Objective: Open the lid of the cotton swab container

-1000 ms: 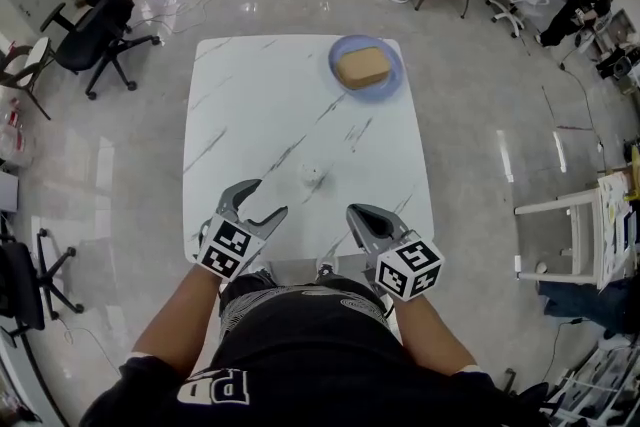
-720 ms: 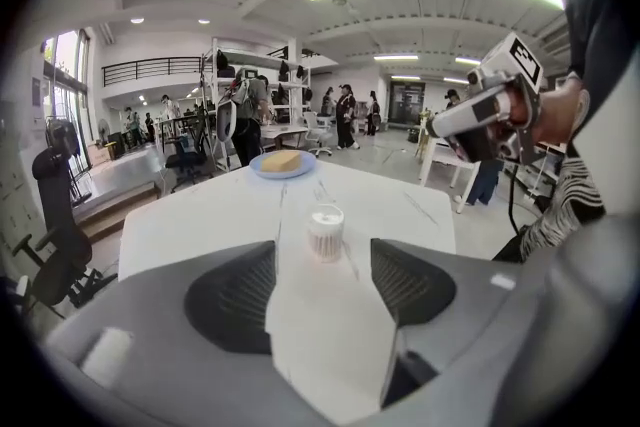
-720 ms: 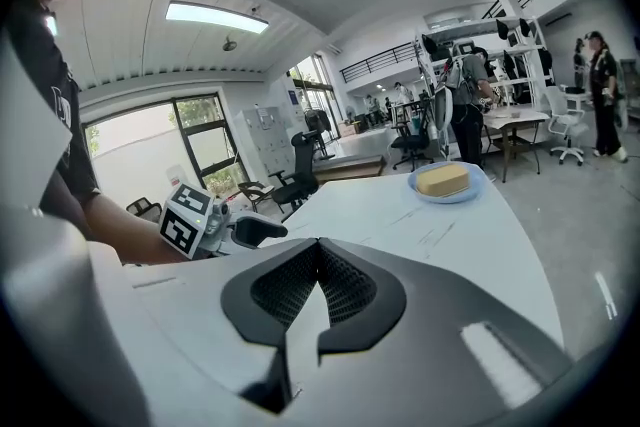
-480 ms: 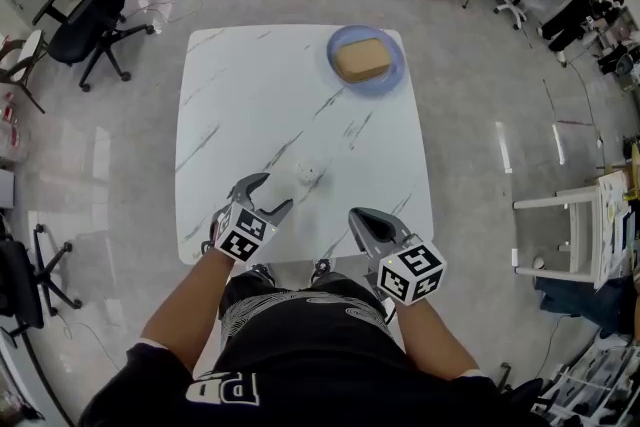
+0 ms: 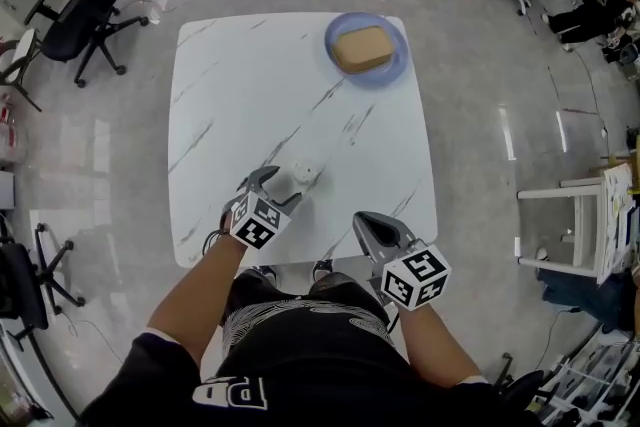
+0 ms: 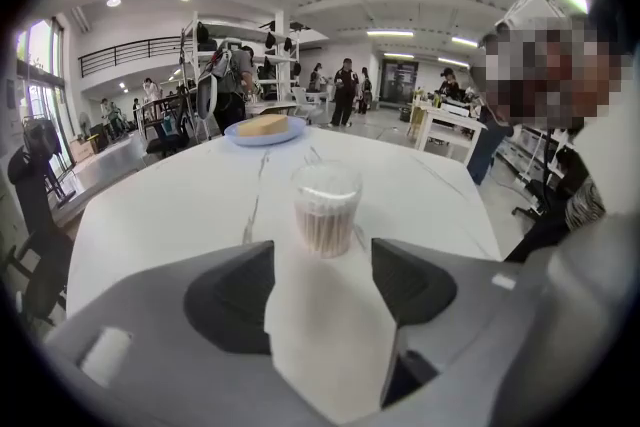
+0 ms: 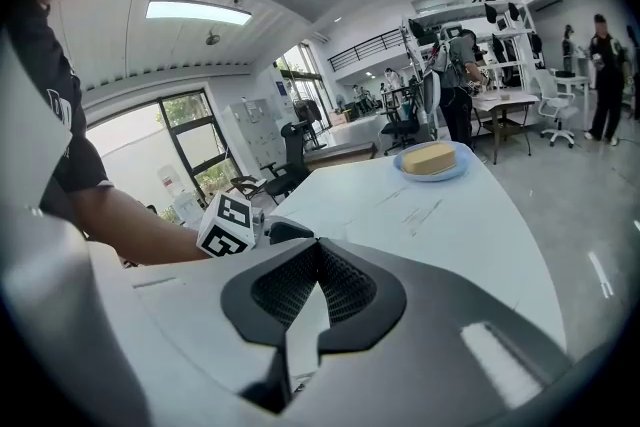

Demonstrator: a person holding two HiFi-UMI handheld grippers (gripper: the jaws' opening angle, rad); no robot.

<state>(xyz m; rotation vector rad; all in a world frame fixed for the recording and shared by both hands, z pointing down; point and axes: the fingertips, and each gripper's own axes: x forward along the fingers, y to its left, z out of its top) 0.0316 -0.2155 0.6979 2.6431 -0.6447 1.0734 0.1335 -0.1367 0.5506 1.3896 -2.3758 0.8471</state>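
Left tongs are wide open and hold nothing. They have come down and forward, so the cotton swab container now sits just past their tips, lined up with the gap. I think the grab comes next, because the lid is still on. That little tub is clear and round, packed with swabs standing up. It stands on the white table, near the front edge. Right tongs are squeezed shut on nothing and wait off to the side.
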